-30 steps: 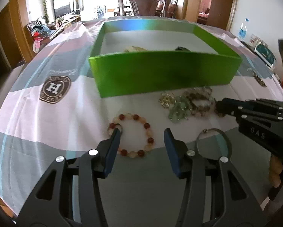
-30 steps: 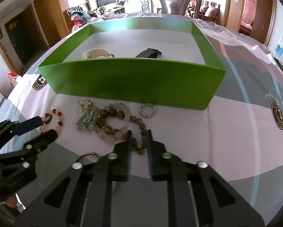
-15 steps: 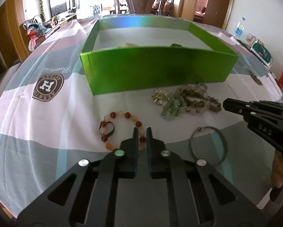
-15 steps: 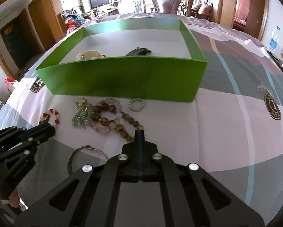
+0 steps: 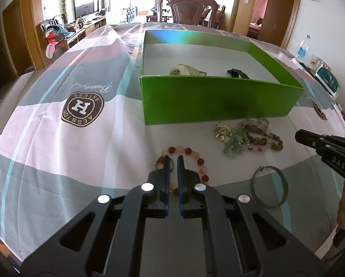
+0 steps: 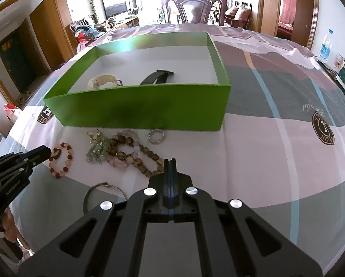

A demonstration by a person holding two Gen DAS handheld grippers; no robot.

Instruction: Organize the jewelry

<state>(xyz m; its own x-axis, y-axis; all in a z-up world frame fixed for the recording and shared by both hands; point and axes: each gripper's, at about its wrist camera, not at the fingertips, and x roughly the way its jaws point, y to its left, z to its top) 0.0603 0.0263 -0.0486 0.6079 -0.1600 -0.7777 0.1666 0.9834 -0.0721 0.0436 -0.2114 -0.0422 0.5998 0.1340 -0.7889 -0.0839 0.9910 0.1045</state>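
Hidden in part: the near floor of the green box (image 6: 135, 113), masked by its front wall in both views. Inside, only the tops of a pale bracelet (image 6: 102, 81) and a dark watch strap (image 6: 158, 76) visible. Hard to separate: the heap of jewelry (image 6: 124, 152) on the desk (image 6: 276, 152) just before the box, a tangle of brown and pink beads, green stones and a gold piece. Beside it, a small sparkly ring (image 6: 156, 136), apart from the heap and close to the box wall. Cut off by the right tongs' body: the near arc of a thin metal bangle (image 5: 269, 186), whole in the left view.

Left tongs (image 5: 174, 160): all but closed, a narrow slit between the blue pads. Tips over the red-and-cream bead bracelet (image 5: 195, 159), which lies flat on the cloth; part of the loop covered by the fingers. Whether the pads pinch a bead or merely sit over the loop — cannot tell. Jaws have just been closing.

Right tongs (image 6: 169, 162): fully closed, pads pressed together, nothing between them. Tips just beside the brown bead end of the heap; contact unclear.

A hand partly seen at each frame edge behind the other tool.
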